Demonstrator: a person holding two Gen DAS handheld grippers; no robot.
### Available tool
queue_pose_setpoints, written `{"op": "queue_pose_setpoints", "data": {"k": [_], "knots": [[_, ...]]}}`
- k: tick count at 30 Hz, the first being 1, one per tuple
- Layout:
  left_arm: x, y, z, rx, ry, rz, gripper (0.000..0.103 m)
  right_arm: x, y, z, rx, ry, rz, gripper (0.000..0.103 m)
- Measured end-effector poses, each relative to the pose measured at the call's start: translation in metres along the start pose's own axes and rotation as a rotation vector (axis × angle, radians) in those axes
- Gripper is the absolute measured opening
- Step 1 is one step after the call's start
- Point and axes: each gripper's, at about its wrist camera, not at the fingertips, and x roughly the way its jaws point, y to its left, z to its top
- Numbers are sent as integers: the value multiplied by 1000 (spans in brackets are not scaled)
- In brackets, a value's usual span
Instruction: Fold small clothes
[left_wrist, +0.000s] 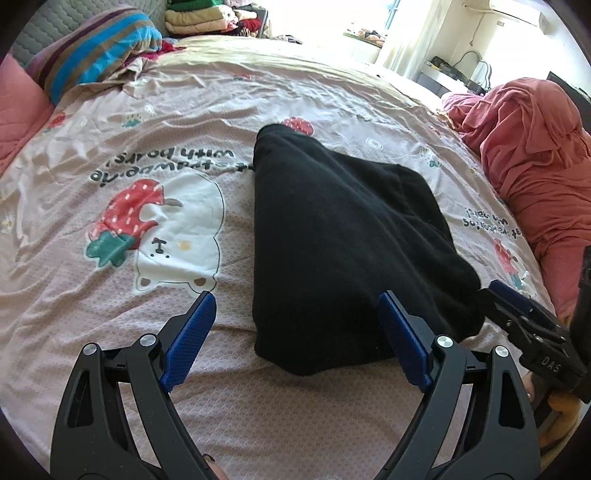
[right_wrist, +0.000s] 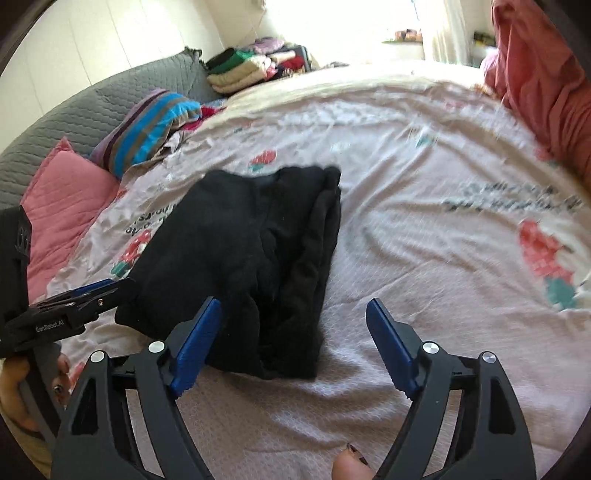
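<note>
A black garment (left_wrist: 332, 236) lies folded in layers on the pink printed bedsheet (left_wrist: 110, 288); it also shows in the right wrist view (right_wrist: 251, 258). My left gripper (left_wrist: 295, 306) is open just above the sheet, with the garment's near corner between its blue fingers. My right gripper (right_wrist: 293, 314) is open over the garment's near right edge, holding nothing. The right gripper also shows in the left wrist view (left_wrist: 498, 295), by the garment's right corner. The left gripper shows at the garment's left edge in the right wrist view (right_wrist: 107, 288).
A heap of red cloth (left_wrist: 535, 147) sits at the bed's right edge. A striped pillow (left_wrist: 96, 48) and a pink cushion (right_wrist: 62, 199) lie by the grey headboard (right_wrist: 92, 107). Folded clothes (right_wrist: 243, 66) are stacked beyond the bed.
</note>
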Motion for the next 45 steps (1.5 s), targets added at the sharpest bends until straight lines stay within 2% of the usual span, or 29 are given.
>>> {"op": "queue_pose_setpoints", "data": {"k": [1, 4, 7, 16, 22, 32, 39, 45], "knots": [[-3, 0, 0, -1, -7, -3, 82, -6, 1, 0, -7, -18, -12, 90], [-14, 1, -1, -6, -31, -11, 89, -23, 4, -1, -8, -75, -42, 98], [-26, 2, -3, -3, -59, -12, 94, -38, 6, -2, -9, -111, -55, 98], [-69, 6, -16, 21, -144, -17, 94, -68, 31, -16, -33, -192, -86, 99], [-87, 15, -33, 36, -178, 2, 94, -79, 50, -30, -44, -241, -72, 99], [-108, 30, -56, 35, -214, 10, 94, -104, 68, -43, -57, -342, -41, 99], [-114, 36, -73, 46, -220, 17, 94, -111, 79, -65, -53, -366, -28, 99], [-113, 40, -89, 50, -212, 22, 94, -109, 83, -83, -29, -361, -54, 99]]}}
